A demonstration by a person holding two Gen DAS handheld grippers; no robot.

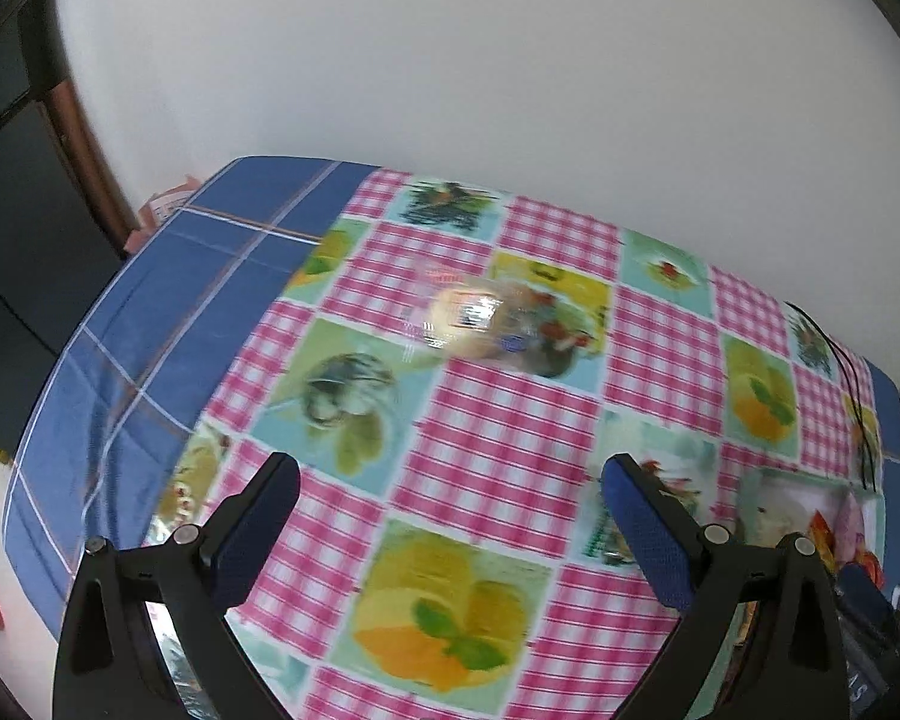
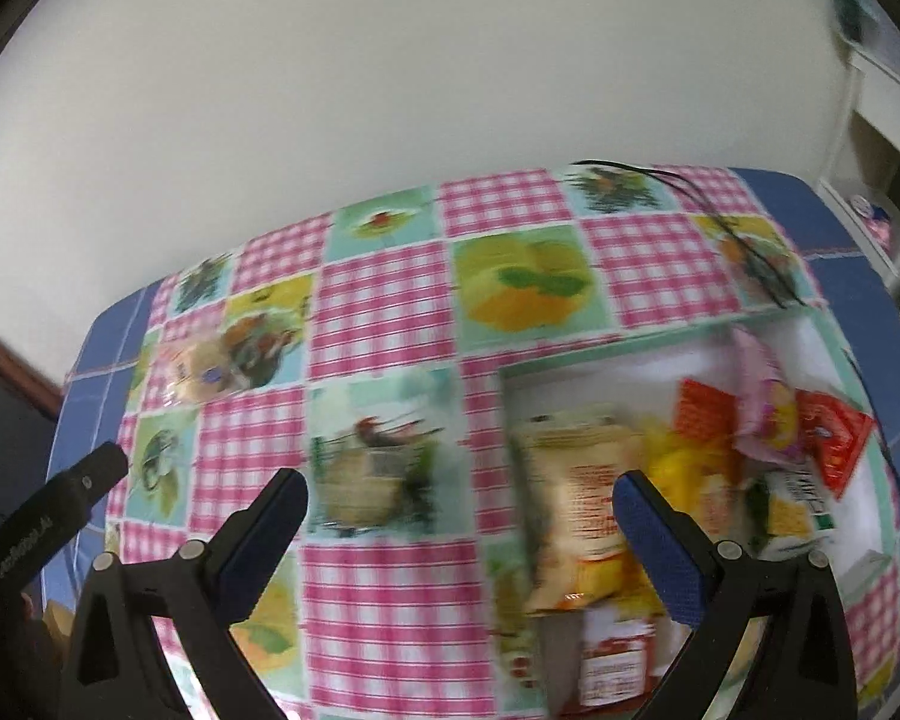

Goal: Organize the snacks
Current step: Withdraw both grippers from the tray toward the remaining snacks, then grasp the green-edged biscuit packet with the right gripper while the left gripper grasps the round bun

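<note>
Both grippers hang over the desk with its pink checked cloth. The left gripper has its jaws spread wide and holds nothing. The right gripper is spread wide and empty too. A see-through snack packet lies alone, far back on the cloth. More snack packets sit piled in a white box at the right.

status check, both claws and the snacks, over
Left claw open, empty, above the tablecloth. Right claw open, empty, beside the snack box. One clear-wrapped snack lies alone on the table. Nothing blocking it.
</note>
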